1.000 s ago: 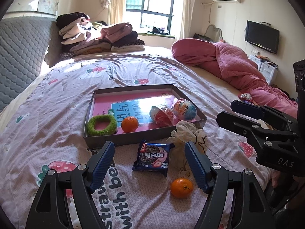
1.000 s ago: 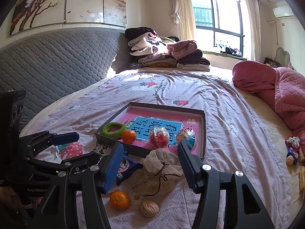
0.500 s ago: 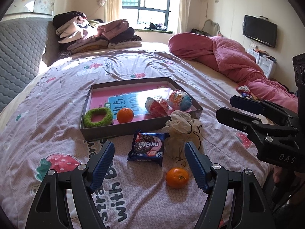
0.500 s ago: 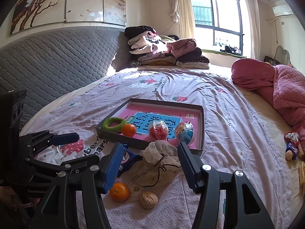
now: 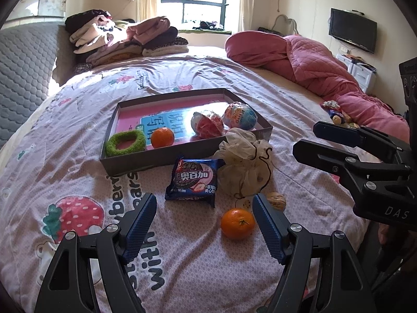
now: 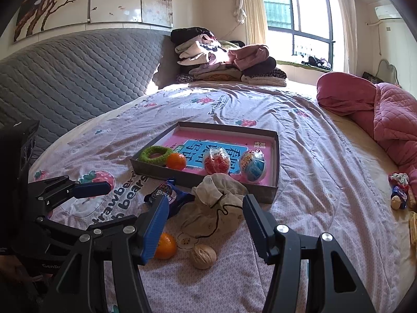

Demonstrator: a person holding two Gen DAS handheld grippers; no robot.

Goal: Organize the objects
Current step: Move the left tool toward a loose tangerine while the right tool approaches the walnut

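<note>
Task looks approx. half done, judging by what sits where. The tray (image 5: 130,160), center of the left wrist view, holds 4 items, left to right: green ring (image 5: 126,142), orange in tray (image 5: 162,137), red wrapped candy (image 5: 207,125), blue-and-white egg (image 5: 240,116).

Still loose on the bed (image 5: 65,156), in front of the tray's near wall, left to right: cookie pack (image 5: 193,178), cloth pouch (image 5: 243,165) leaning against the tray's near right corner, loose orange (image 5: 237,223) lower center, walnut (image 5: 277,200) just beside it. A few more wrapped bits (image 6: 400,191) lie at the far right edge of the right wrist view, well apart from the tray; unclear if they count.

Left gripper (image 5: 204,217): released, nothing held, low over the bed w/ cookie pack and loose orange ahead of it. Right gripper (image 6: 204,217): also released and empty, pouch between its fingers' line of sight.
</note>
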